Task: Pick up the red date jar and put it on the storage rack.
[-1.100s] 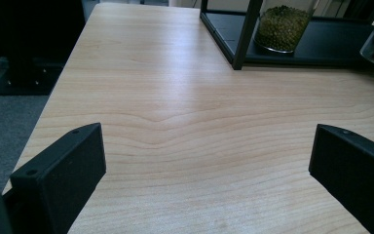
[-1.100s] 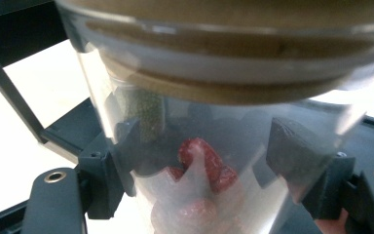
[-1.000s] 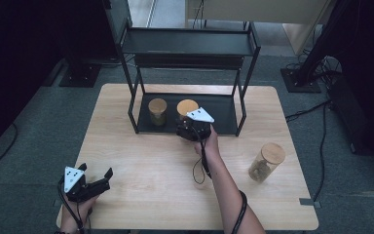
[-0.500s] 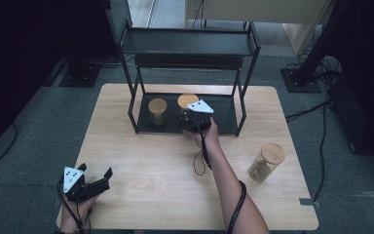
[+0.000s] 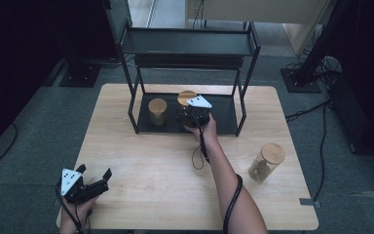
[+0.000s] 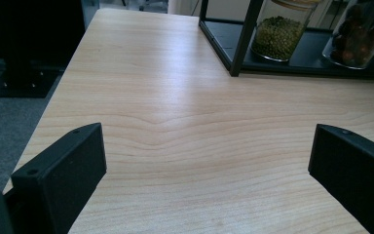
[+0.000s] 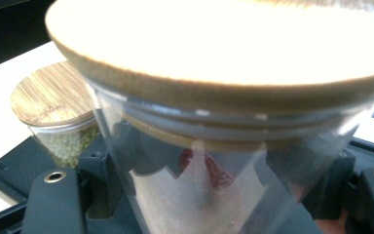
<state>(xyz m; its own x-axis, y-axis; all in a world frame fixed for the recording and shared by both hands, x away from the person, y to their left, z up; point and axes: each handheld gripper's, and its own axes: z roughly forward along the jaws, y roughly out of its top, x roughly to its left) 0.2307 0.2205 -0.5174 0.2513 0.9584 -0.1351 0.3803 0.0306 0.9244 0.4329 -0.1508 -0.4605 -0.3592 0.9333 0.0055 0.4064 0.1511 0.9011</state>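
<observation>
- The jar of red fruit [image 5: 186, 100], glass with a wooden lid, sits in the middle of the high view, above the black bottom shelf of the rack [image 5: 224, 124]; in the right gripper view it looms close, the lid across the top of the frame.
- The right gripper [image 5: 191, 116] is clamped on this jar, its jaws pressed to the glass on either side below the lid.
- Compared with a second ago, the jar and the right gripper have travelled up the frame, from the shelf's front edge to deeper under the rack's upper tier; the grip has not loosened along the way.
- I judge from this that the jar is being placed on the shelf and is nearly home; whether its base already rests on the shelf I cannot tell.
- Just to its left in the high view stands a jar of green beans [image 5: 157, 111], already on the same shelf, near but apart.
- A third jar [image 5: 266, 162] waits on the tabletop [image 5: 151, 161] at the right of the frame, well apart from the rack.
- At the lower left, the left gripper [image 5: 93, 179] has kept its place, jaws wide apart with nothing between them.
</observation>
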